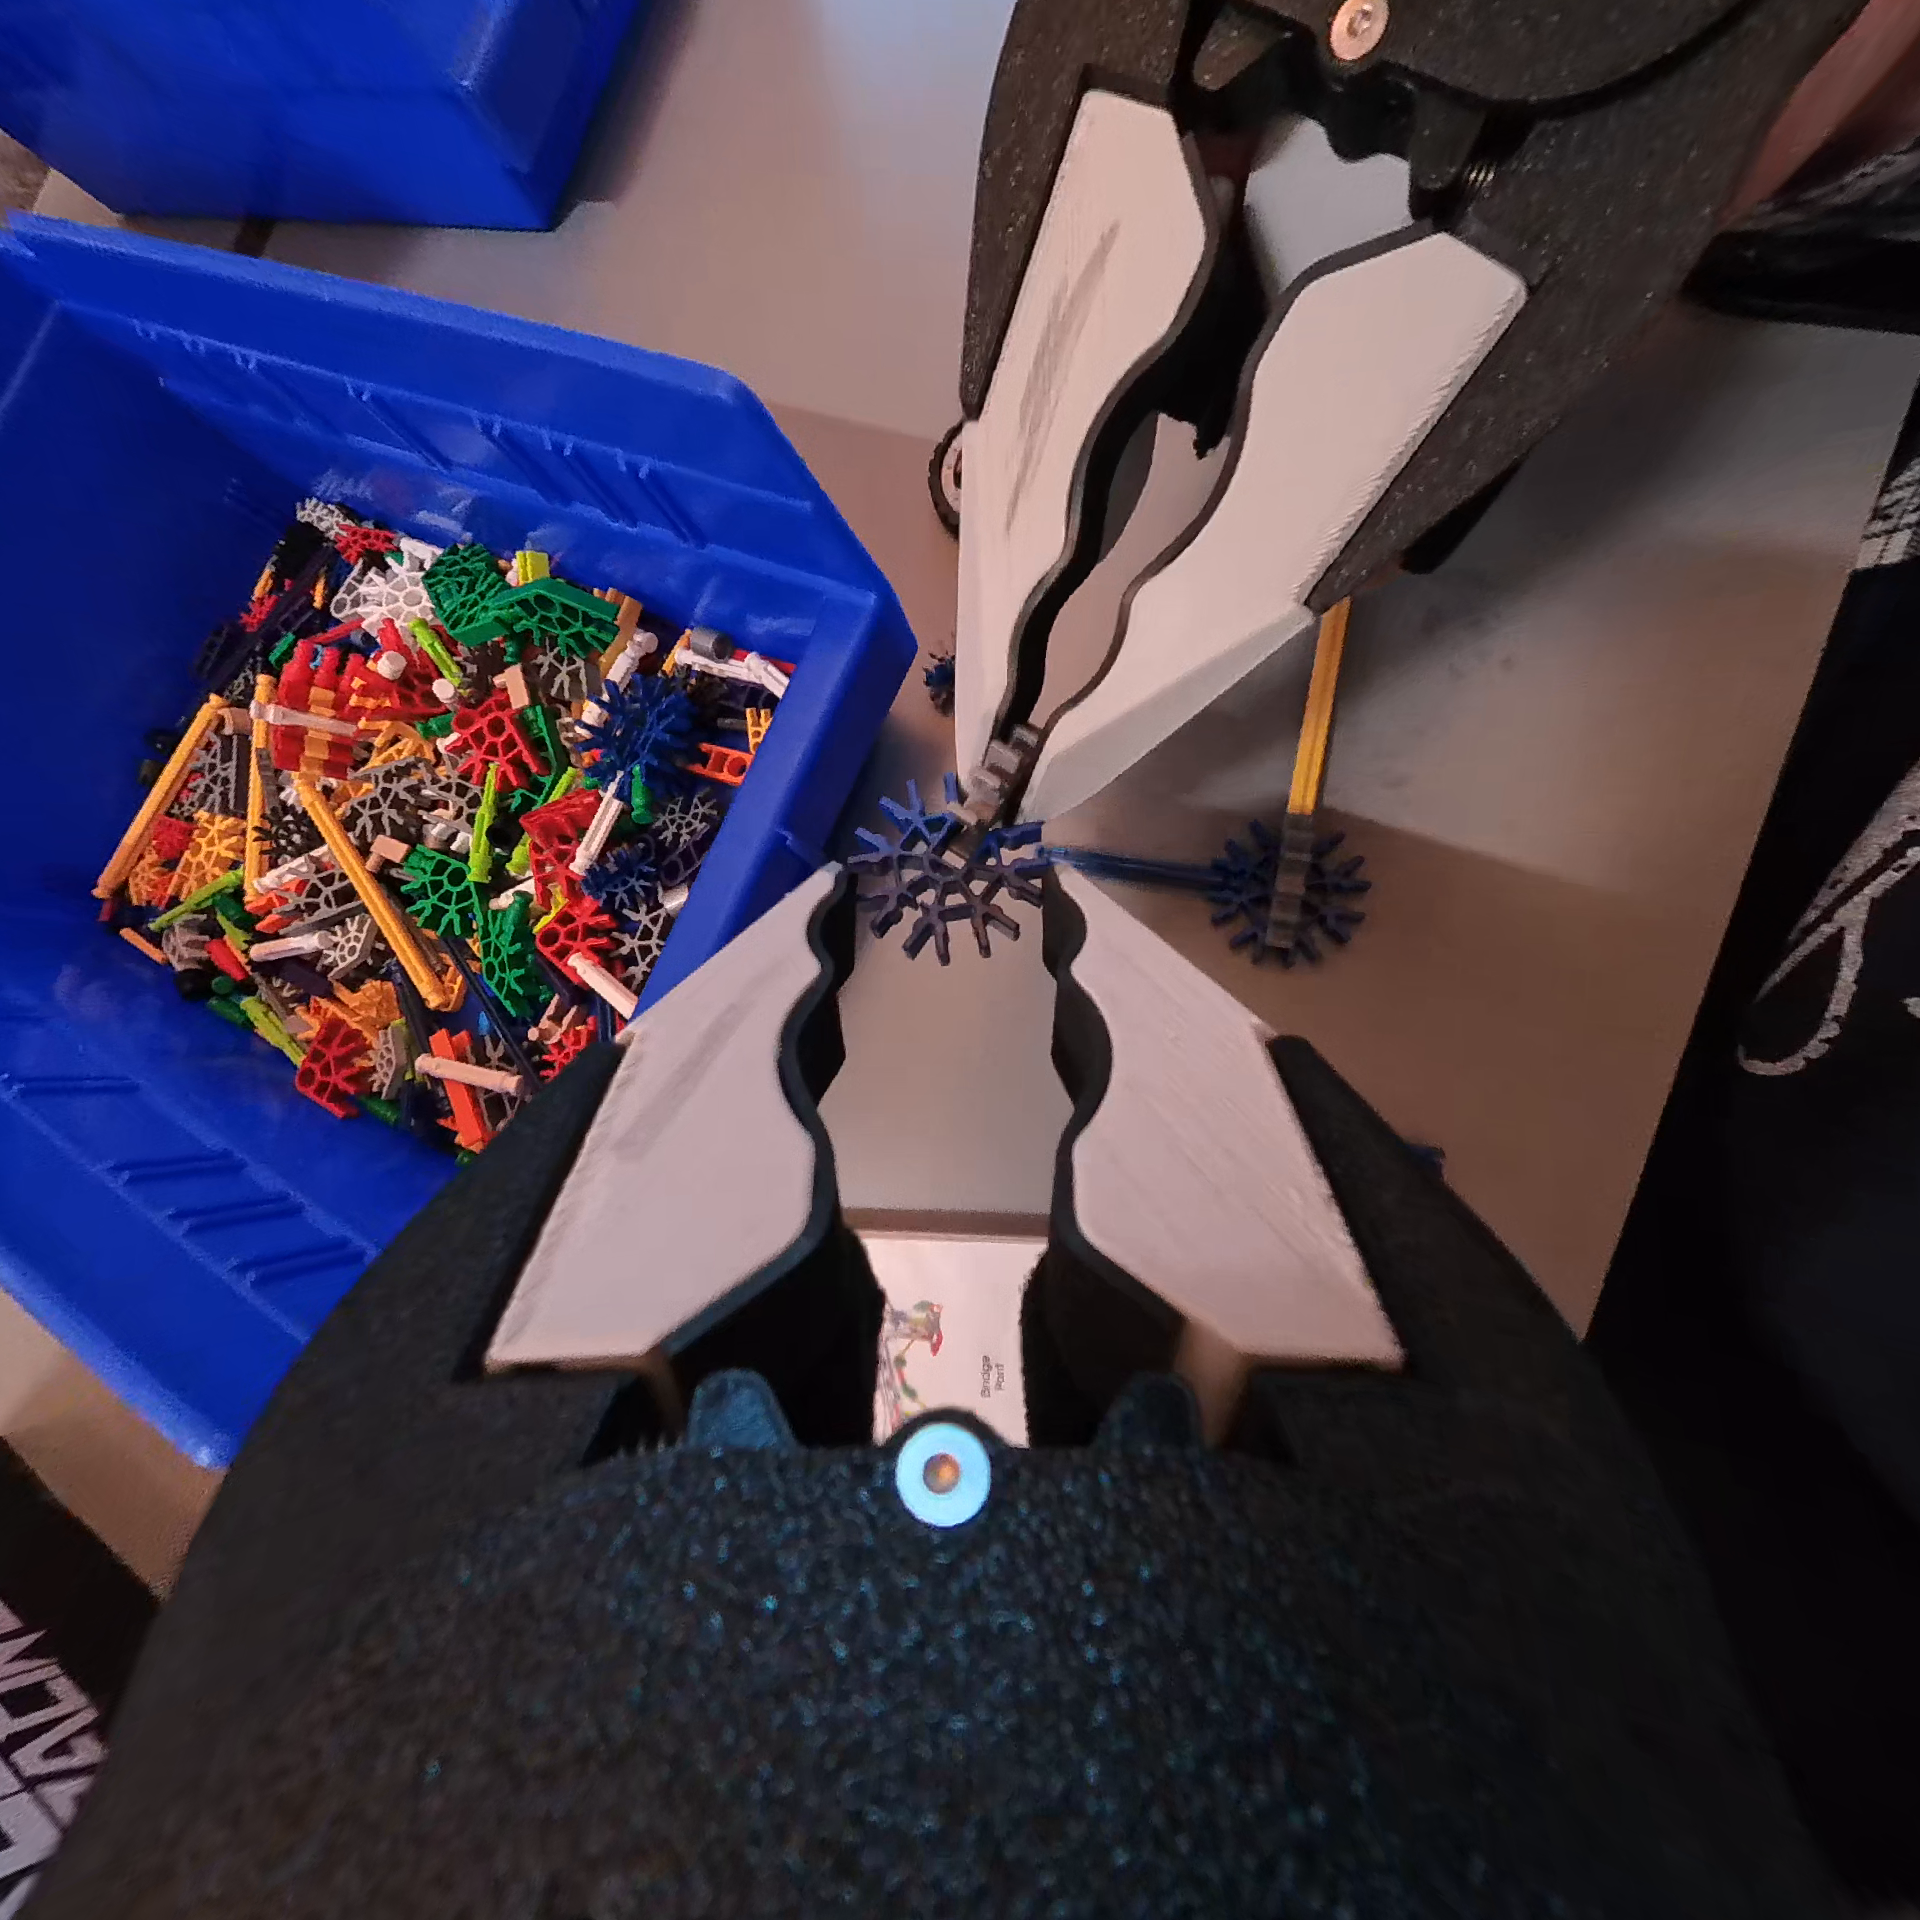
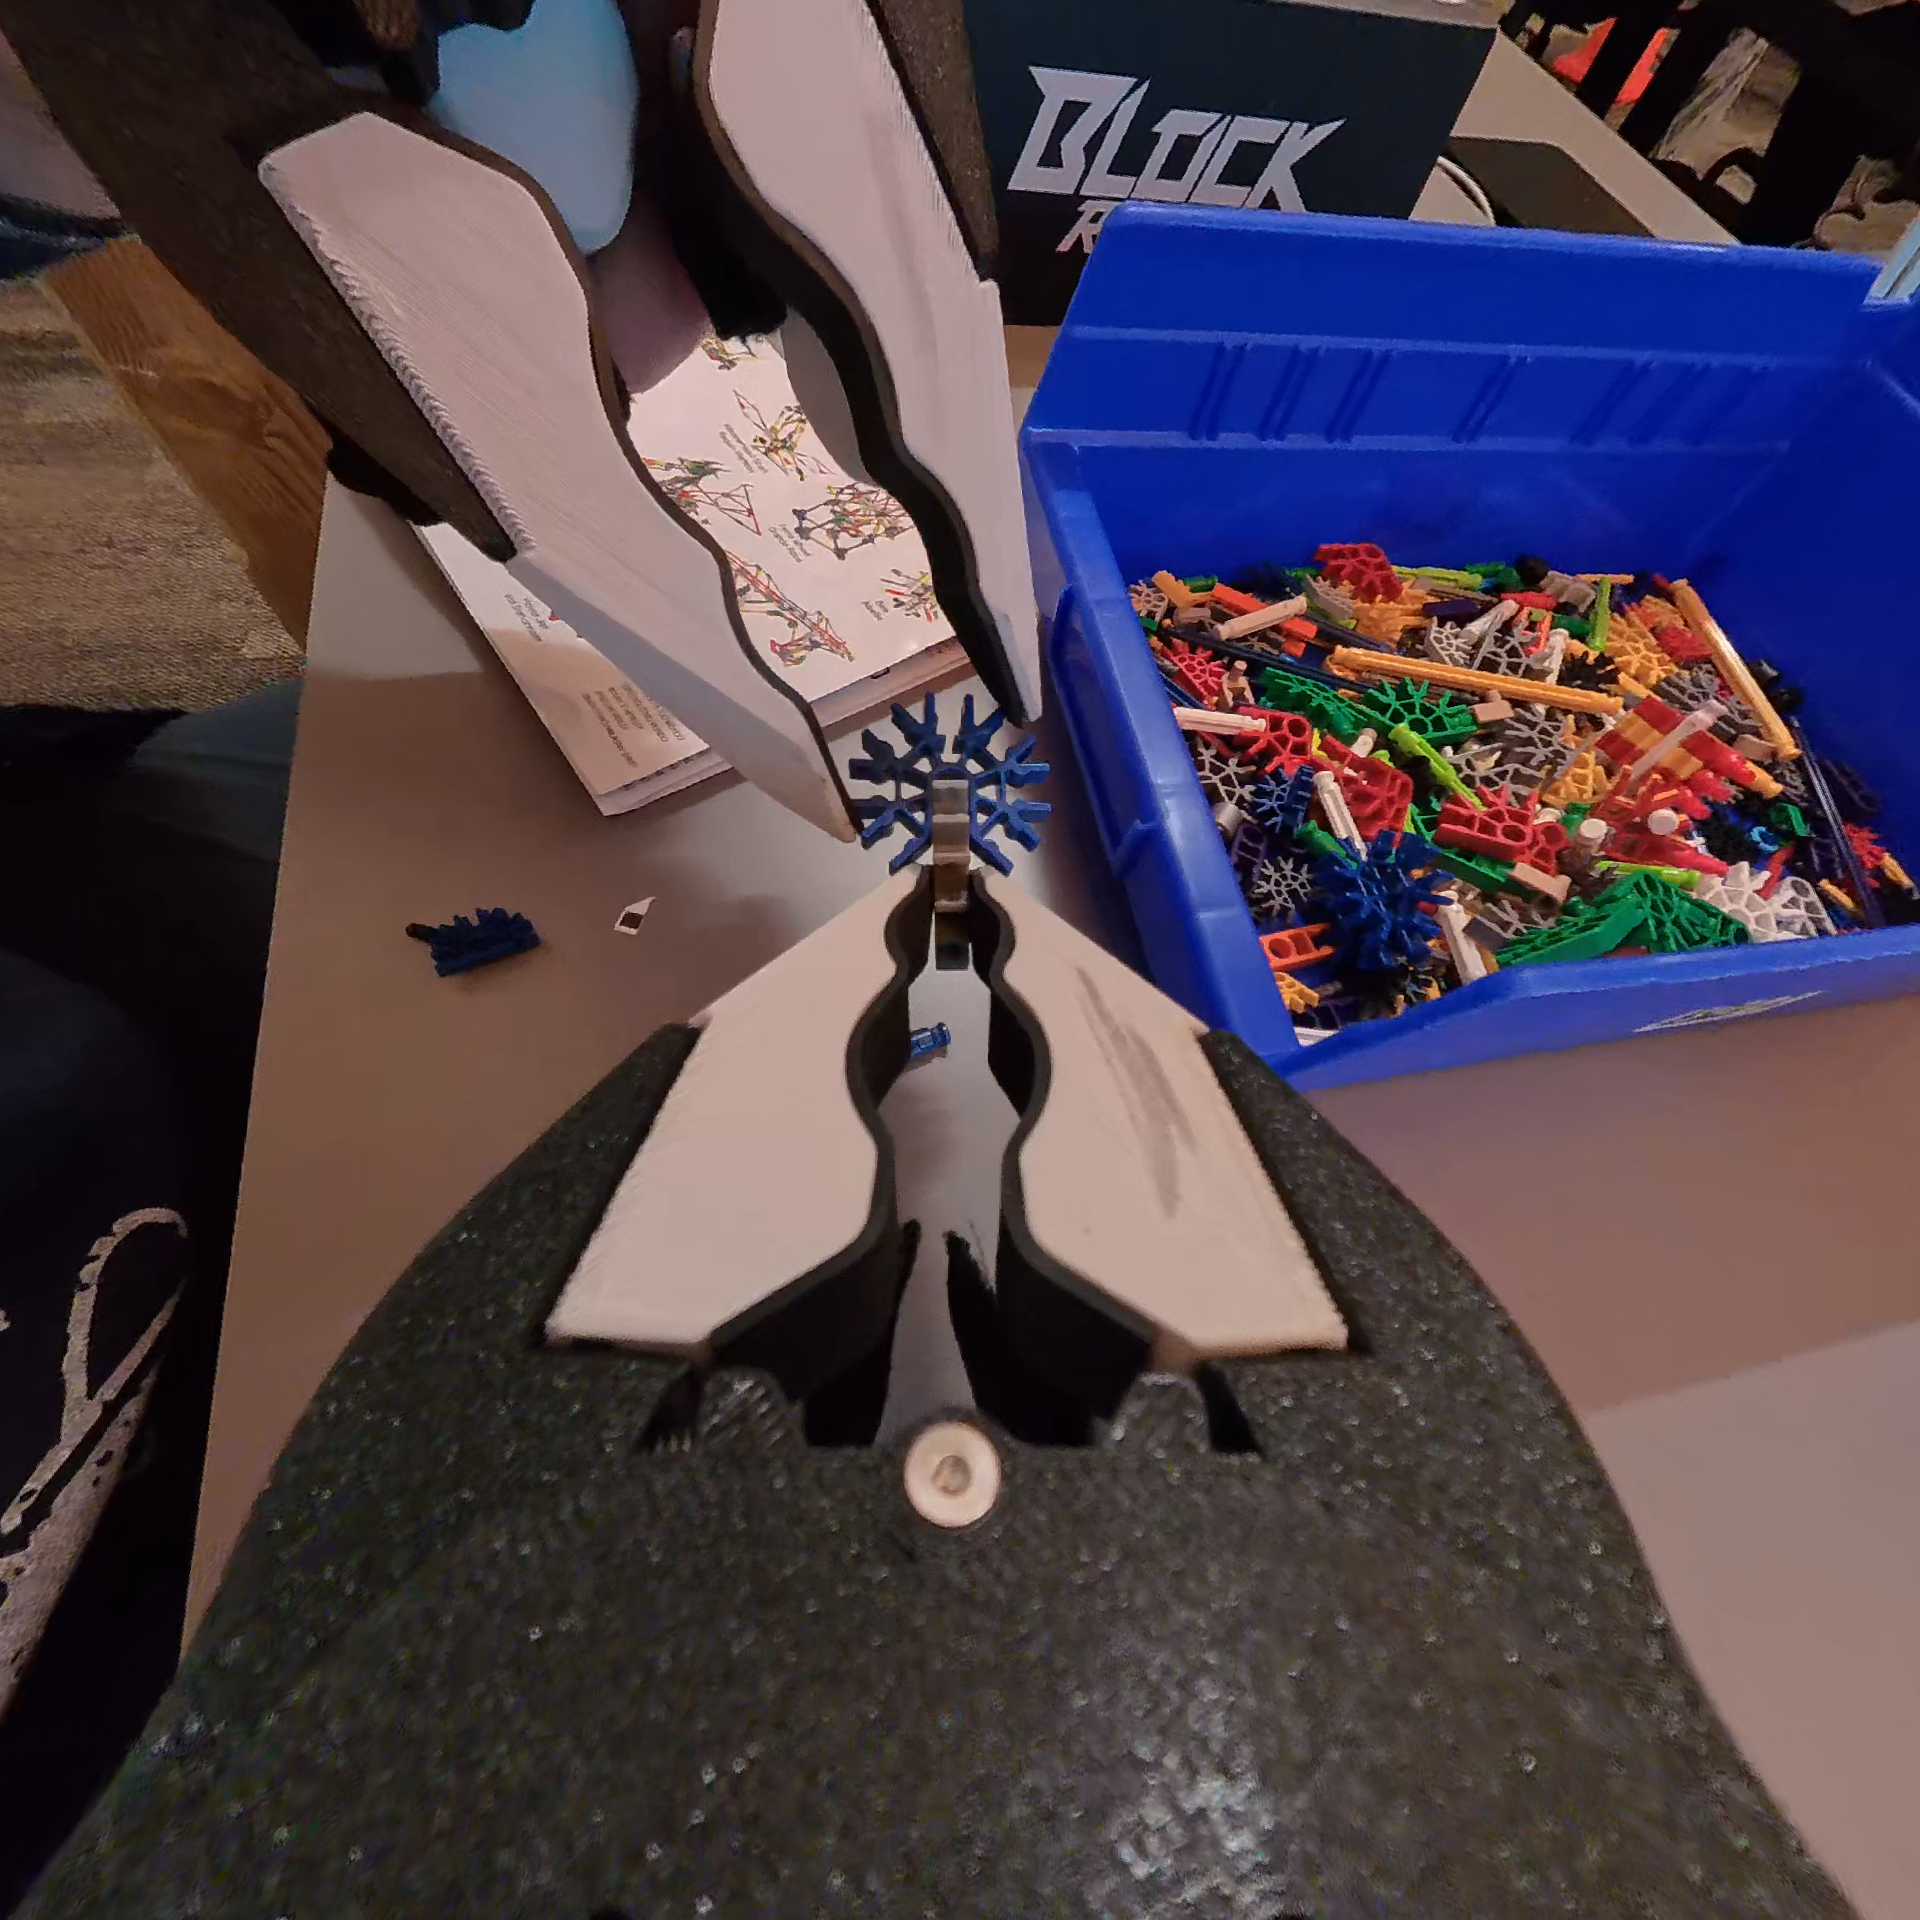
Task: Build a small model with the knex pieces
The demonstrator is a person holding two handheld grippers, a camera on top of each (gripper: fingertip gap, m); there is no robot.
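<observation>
My left gripper (image 1: 943,883) closes its two fingertips on the sides of a dark blue snowflake-shaped connector (image 1: 940,888) and holds it just above the table. It also shows in the right wrist view (image 2: 935,764), coming down from the top around the connector (image 2: 914,774). My right gripper (image 2: 948,883) is shut on a small grey piece (image 2: 948,831), whose end sits at the centre of the blue connector. In the left wrist view it (image 1: 997,800) comes in from above with the grey piece (image 1: 1000,764) against the connector's upper edge.
A blue bin (image 1: 644,395) of mixed coloured building pieces stands beside the grippers (image 2: 1164,831). A second blue bin (image 1: 312,94) is behind. A blue connector assembly (image 1: 1288,883) with a yellow rod (image 1: 1314,717) lies on the table. An instruction booklet (image 2: 644,717) and loose blue pieces (image 2: 473,940) lie nearby.
</observation>
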